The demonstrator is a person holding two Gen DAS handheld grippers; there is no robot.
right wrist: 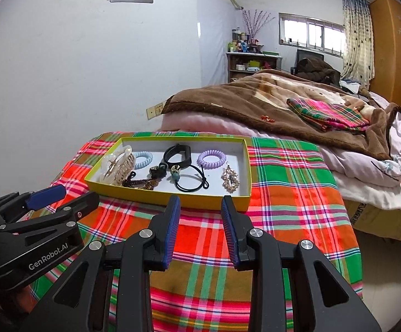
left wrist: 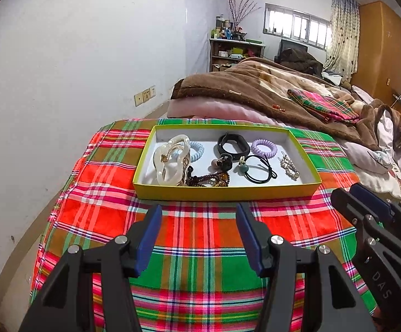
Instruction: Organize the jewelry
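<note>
My left fingers (left wrist: 199, 213) stood spread wide and held nothing; my right fingers (right wrist: 200, 203) were parted more narrowly, also bare. Both hovered over the plaid cloth (left wrist: 200, 249) on the bench, short of the yellow tray (left wrist: 222, 192) at twelve o'clock. Inside it lay the pearly claw clip (left wrist: 170, 160) at nine, a beaded bracelet (left wrist: 208, 179) beside it, the black band (left wrist: 232, 145), the black hair tie (left wrist: 258, 168), a lilac coil tie (left wrist: 264, 146) and a rhinestone clip (left wrist: 290, 167) at three. Everything seemed gathered, so I judged little was left.
</note>
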